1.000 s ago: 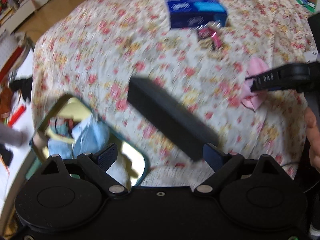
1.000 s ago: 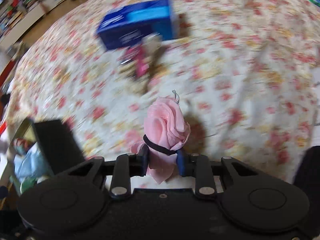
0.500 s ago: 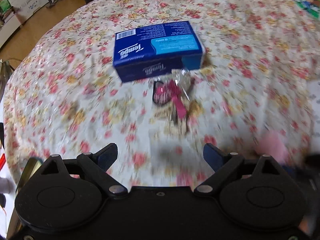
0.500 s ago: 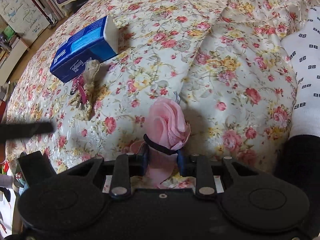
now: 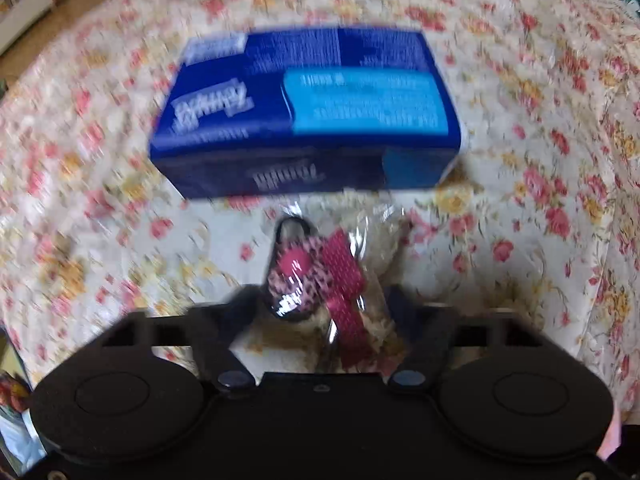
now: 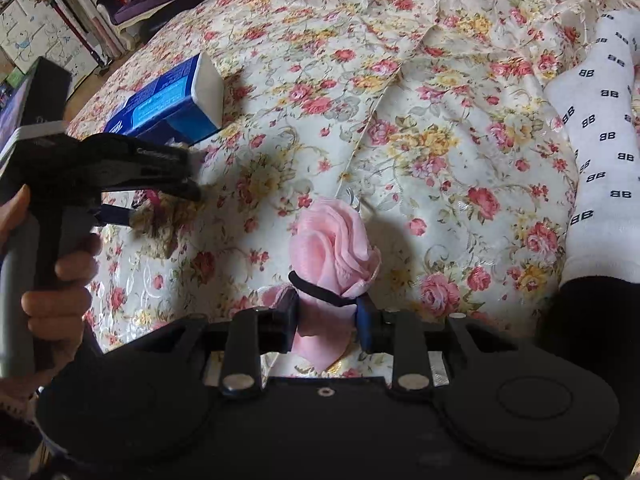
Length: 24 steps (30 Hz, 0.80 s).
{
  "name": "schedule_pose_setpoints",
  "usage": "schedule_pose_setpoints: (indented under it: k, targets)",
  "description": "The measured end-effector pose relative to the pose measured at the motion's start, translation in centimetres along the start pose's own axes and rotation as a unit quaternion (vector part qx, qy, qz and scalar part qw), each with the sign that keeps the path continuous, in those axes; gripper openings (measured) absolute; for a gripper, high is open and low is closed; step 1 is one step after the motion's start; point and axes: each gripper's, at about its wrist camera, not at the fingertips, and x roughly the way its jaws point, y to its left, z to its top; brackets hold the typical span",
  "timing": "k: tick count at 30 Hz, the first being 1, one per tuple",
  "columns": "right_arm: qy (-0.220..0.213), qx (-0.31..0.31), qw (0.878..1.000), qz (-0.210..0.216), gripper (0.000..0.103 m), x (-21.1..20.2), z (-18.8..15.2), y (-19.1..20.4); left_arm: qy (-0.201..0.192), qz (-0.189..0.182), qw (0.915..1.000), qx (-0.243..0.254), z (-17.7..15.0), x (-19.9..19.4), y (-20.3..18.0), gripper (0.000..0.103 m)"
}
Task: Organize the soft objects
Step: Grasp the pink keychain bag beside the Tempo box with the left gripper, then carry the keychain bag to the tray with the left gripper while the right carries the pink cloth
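Observation:
A clear packet (image 5: 340, 280) holding a pink leopard hair tie and a dotted pink ribbon lies on the floral bedspread (image 5: 520, 160), just in front of a blue tissue pack (image 5: 308, 120). My left gripper (image 5: 322, 304) is closing its jaws, with the packet between them and both pads against its sides. The right wrist view shows that gripper (image 6: 156, 204) from the side, low over the packet (image 6: 160, 224), near the tissue pack (image 6: 172, 100). My right gripper (image 6: 326, 308) is shut on a pink cloth bundle (image 6: 336, 240) tied with a black band and holds it above the bedspread.
A white sock (image 6: 600, 160) with black lettering lies at the right. A person's hand (image 6: 56, 280) grips the left tool's handle. A dark box (image 6: 40, 92) stands at the bed's left edge, with furniture and floor beyond.
The left gripper swept from the tin at the bed's edge over to the packet, dropped onto it and closed from wide open. The right gripper shifted a little, still holding the pink bundle.

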Motion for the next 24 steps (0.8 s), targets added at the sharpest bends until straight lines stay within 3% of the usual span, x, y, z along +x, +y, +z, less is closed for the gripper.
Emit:
schedule_pose_setpoints:
  k: [6,12,17,24]
  targets:
    - [-0.021,0.007,1.000,-0.015,0.029,-0.3,-0.3,-0.2,0.003,0.000,0.9999,0.011,-1.4,-3.0,1.1,0.051]
    - [-0.025,0.018,0.999,-0.018,0.029,-0.1,-0.3,-0.7,0.002,-0.010,0.9998,0.017,-3.8,-8.0,4.7,0.051]
    - [-0.031,0.021,0.999,-0.025,0.029,0.2,-0.5,-0.5,-0.018,0.006,0.9998,-0.005,-7.8,-13.3,11.1,0.052]
    - [-0.040,0.008,0.999,-0.034,0.029,-0.3,-1.1,0.9,-0.021,0.084,0.9947,-0.056,-14.4,-15.9,21.5,0.052]
